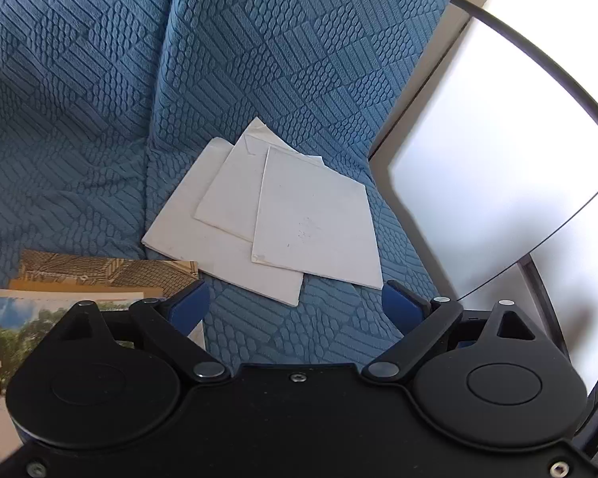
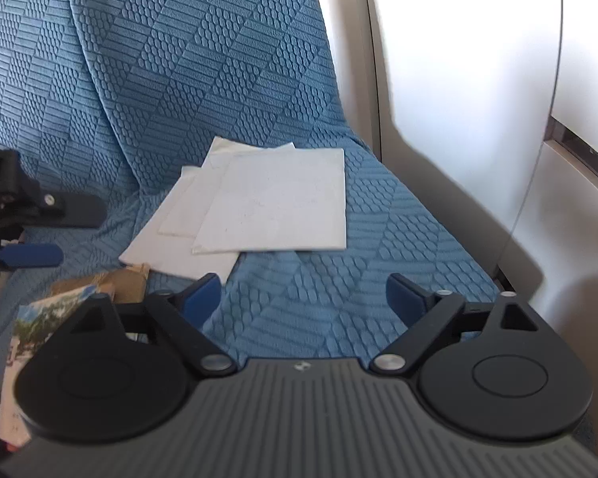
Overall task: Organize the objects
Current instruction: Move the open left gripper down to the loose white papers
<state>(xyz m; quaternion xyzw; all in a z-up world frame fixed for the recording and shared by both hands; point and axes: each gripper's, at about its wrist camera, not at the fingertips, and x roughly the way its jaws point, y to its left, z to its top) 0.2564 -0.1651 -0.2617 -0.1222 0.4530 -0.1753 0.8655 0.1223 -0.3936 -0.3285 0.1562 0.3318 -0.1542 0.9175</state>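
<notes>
Blue quilted cover [image 1: 259,59], one piece, draped over a seat and its backrest; it fills most of both views and lies under everything else.

One pale panel [image 1: 498,167] at the far right of the left tool, off the cover's edge. Too washed out to say what it is.

White cards [image 1: 315,215]: three counted, fanned and overlapping, lying flat on the cover just ahead of both tools. Seen from the left tool [image 1: 295,310] they sit ahead and slightly right of centre; the nearest corner is close in front of the gap between its fingers, not touching. From the right tool [image 2: 303,294] they sit ahead and left of centre.

Picture postcards [image 1: 111,275]: at least three in an overlapping stack, at the near left of both tools. Top one shows trees and sky, one behind shows a brown tiled roof, plus a plain edge between. Partly hidden under the tool bodies, so the count may be low.

Left tool: fingers apart, nothing between them, only bare cover.

Right tool: fingers apart, nothing between them. It sees the left tool at its far left, above the postcards.
</notes>
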